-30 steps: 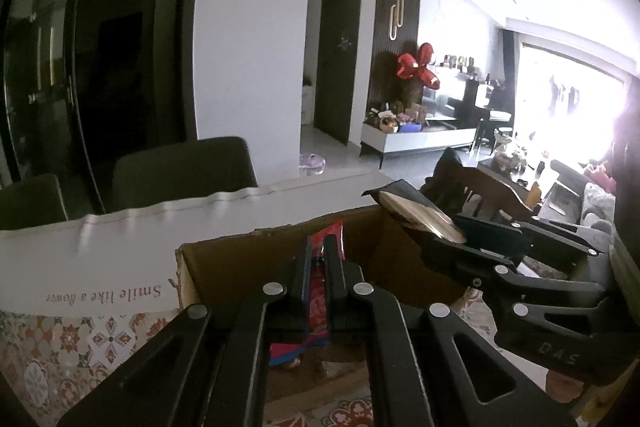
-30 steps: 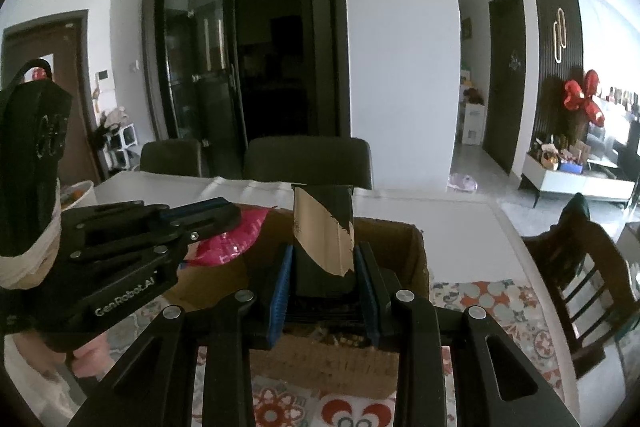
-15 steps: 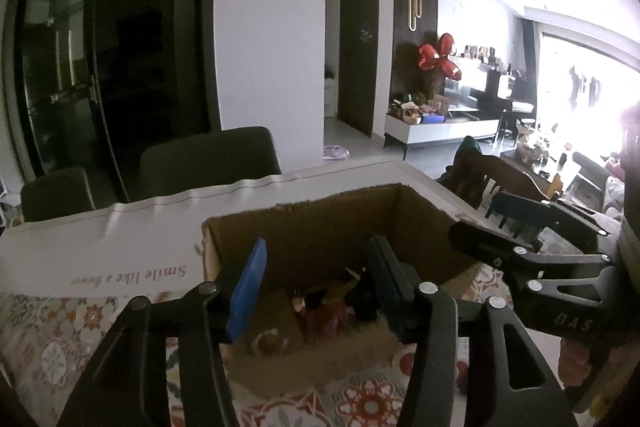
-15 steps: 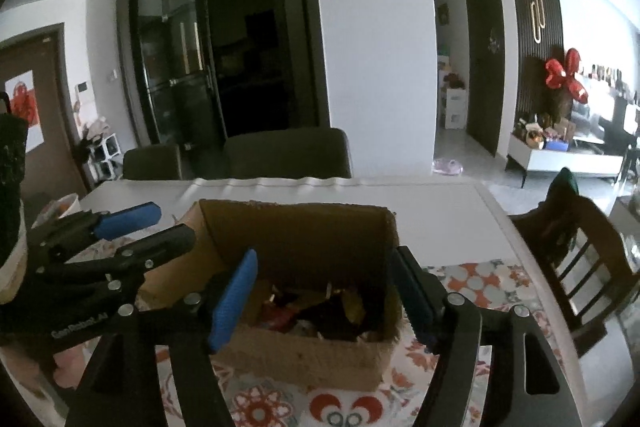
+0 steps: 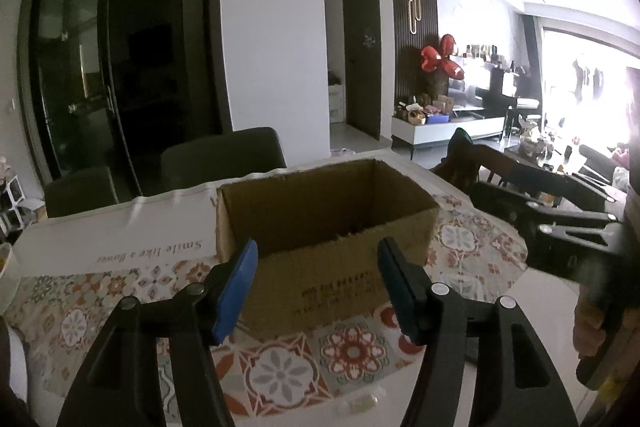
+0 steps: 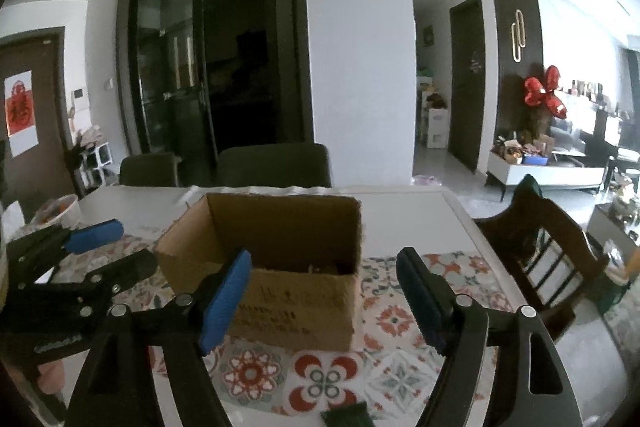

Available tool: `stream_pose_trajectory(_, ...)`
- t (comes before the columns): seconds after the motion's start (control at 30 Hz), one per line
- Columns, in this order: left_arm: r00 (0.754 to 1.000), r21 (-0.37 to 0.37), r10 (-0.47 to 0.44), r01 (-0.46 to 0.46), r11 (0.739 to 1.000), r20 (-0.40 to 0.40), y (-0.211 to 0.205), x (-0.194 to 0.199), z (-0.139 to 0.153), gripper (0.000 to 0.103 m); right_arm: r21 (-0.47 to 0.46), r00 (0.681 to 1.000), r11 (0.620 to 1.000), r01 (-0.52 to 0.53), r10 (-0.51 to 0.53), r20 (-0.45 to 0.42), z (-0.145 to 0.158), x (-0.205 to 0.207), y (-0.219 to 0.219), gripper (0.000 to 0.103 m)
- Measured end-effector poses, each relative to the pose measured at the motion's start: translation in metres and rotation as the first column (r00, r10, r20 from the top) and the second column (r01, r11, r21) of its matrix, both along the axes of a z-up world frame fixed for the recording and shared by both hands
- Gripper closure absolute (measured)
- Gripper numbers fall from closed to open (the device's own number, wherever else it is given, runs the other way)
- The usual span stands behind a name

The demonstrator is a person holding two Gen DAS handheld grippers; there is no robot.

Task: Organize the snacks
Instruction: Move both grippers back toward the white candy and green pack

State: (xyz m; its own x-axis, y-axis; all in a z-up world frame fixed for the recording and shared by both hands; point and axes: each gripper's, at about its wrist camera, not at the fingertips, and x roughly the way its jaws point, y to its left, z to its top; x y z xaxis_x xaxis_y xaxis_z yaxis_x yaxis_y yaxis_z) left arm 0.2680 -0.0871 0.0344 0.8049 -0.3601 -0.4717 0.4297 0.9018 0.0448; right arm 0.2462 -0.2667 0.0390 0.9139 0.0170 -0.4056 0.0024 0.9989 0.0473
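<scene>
An open brown cardboard box (image 5: 320, 203) (image 6: 280, 227) stands on the patterned tablecloth (image 5: 352, 347). Only a sliver of snacks (image 6: 320, 268) shows over its near wall. My left gripper (image 5: 316, 259) hovers in front of the box, its jaws opening with nothing between them. My right gripper (image 6: 324, 259) is likewise back from the box, jaws opening and empty. Each gripper shows at the edge of the other's view: the right gripper (image 5: 560, 223) to the right of the box, the left gripper (image 6: 80, 263) to its left. A dark green packet (image 6: 348, 415) lies at the table's near edge.
Dark chairs (image 6: 276, 165) stand behind the table's far side and a wooden chair (image 6: 552, 239) at its right. A white bowl (image 6: 60, 213) sits at the far left of the table. A small pale wrapper (image 5: 360, 403) lies near the front edge.
Both grippers were shut on snack packets over the box, a red one left and a brown one right. They opened, the packets dropped in, and both grippers pulled back toward me.
</scene>
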Motion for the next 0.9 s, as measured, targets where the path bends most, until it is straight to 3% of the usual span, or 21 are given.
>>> stream_pose_trajectory(0.3,0.998,-0.012,0.021,-0.022,1.000,-0.058,0.007,-0.031,-0.019,0.039,-0.022,0.999,0.999,0.048,-0.049,-0.006,-0.016,-0.031,0.001,0.027)
stream_pose_trajectory(0.9,0.973,0.006,0.026,-0.025,1.000,-0.230,0.002,-0.048,-0.098,0.039,-0.005,0.976,0.997,0.075,-0.074,-0.203,-0.095,-0.048,-0.006,0.027)
